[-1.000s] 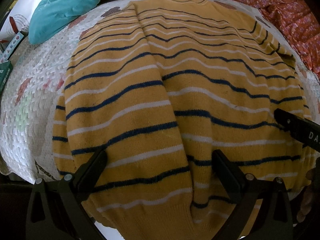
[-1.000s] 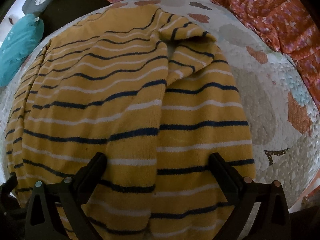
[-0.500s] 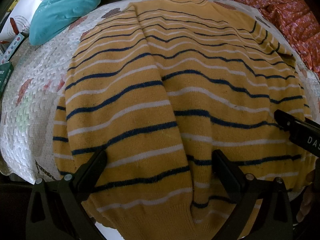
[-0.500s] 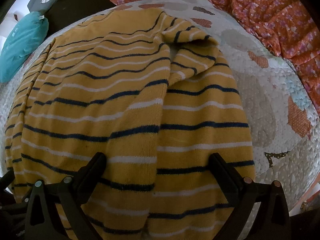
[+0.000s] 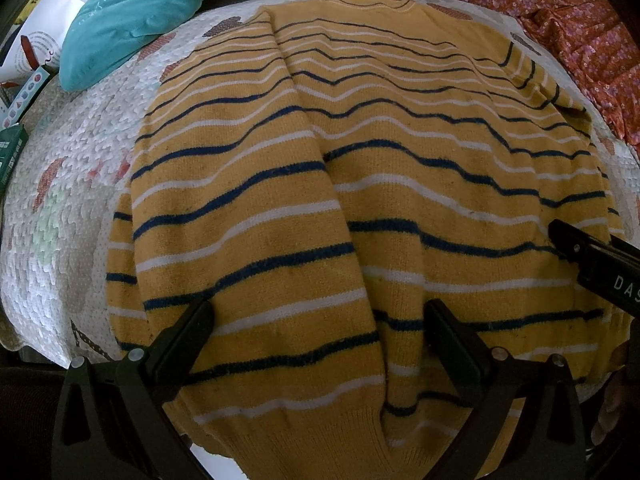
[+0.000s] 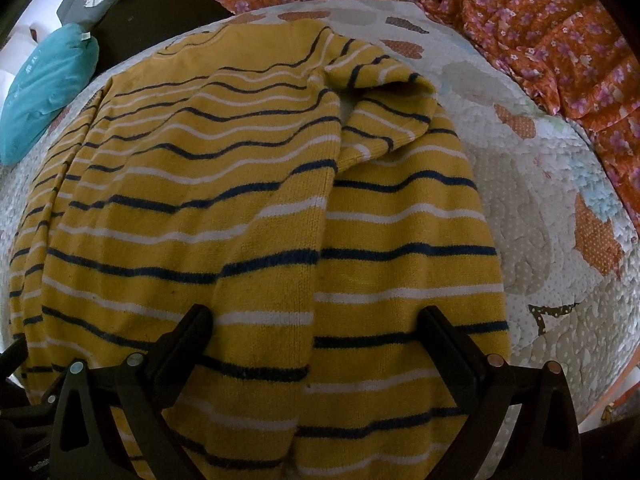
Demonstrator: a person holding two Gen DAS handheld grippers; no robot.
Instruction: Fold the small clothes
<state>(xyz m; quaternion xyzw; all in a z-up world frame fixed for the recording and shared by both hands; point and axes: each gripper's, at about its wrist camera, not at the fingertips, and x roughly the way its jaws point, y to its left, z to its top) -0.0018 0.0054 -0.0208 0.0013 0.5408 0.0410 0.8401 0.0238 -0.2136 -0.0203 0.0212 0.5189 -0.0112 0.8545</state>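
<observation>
We are losing the sweater's (image 5: 360, 208) near hem under both rigs: the ribbed edge is running out of the bottom of each view, and we cannot tell whether it is hanging past the quilt's (image 5: 60, 208) edge. In the right wrist view the sweater (image 6: 248, 216) is showing one sleeve doubled back at its far right corner, bunching into a raised lump, and the cloth beneath that lump is lying in shadow. The other sleeve is folded in along the sweater's left side, its edge making a long seam down the middle.

The sweater is lying spread on the quilt (image 6: 540, 208), collar at the far end, mustard yellow with navy and white stripes, wrinkling in soft waves.

Our left tongs (image 5: 318, 320) are standing spread wide over the sweater's near part, gripping nothing. Our right tongs (image 6: 316, 324) are likewise gaping wide above it, empty; in the left view the right tongs (image 5: 592, 256) are showing only as a dark bar at the sweater's right edge.

A teal pouch (image 5: 132, 20) is sitting beyond the sweater's far left corner, and orange floral cloth (image 6: 500, 12) is lying past its far right.
</observation>
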